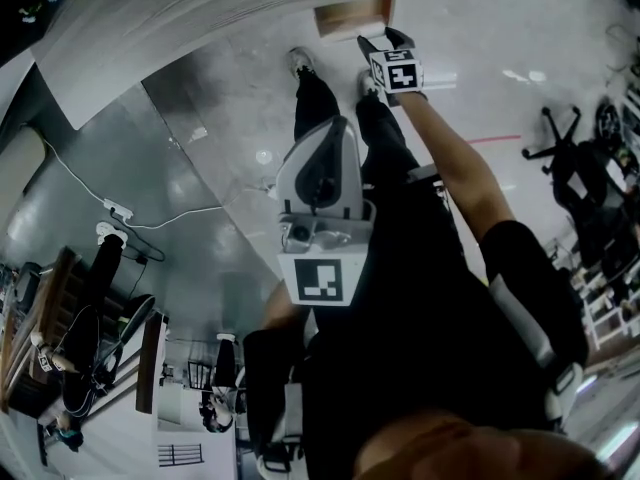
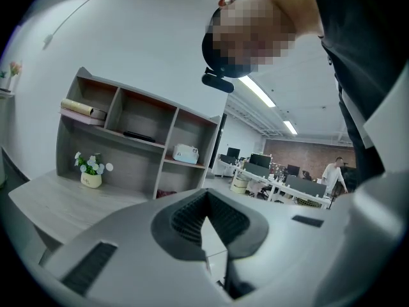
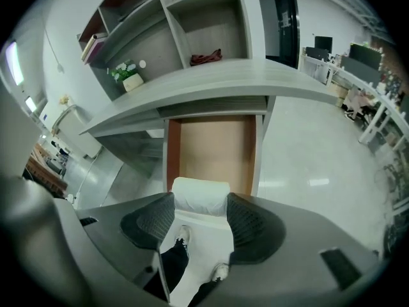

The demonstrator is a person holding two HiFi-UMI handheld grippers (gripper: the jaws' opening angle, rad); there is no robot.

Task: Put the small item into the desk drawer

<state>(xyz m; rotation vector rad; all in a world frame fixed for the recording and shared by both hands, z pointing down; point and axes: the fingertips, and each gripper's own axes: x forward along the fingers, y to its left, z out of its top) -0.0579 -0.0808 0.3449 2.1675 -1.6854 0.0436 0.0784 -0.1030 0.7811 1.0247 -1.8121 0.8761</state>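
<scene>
My right gripper (image 3: 200, 200) is shut on a small white soft-looking item (image 3: 200, 196), gripped at both sides by the dark pads (image 3: 148, 221). It hangs just in front of the open wooden drawer (image 3: 214, 147) that sticks out under the grey desk top (image 3: 211, 82). In the head view the right gripper (image 1: 385, 43) is stretched out at arm's length toward that drawer (image 1: 352, 16); the item is hidden there. My left gripper (image 1: 322, 183) is held close to the body, away from the desk, and its jaws (image 2: 206, 217) are shut with nothing between them.
A shelf unit (image 3: 211, 18) on the desk holds a flower pot (image 3: 131, 78), a red cloth (image 3: 206, 57) and a white box (image 2: 185, 152). The person's legs and shoes (image 3: 181, 235) stand before the drawer. A cable and power strip (image 1: 118, 208) lie left; an office chair (image 1: 560, 138) stands right.
</scene>
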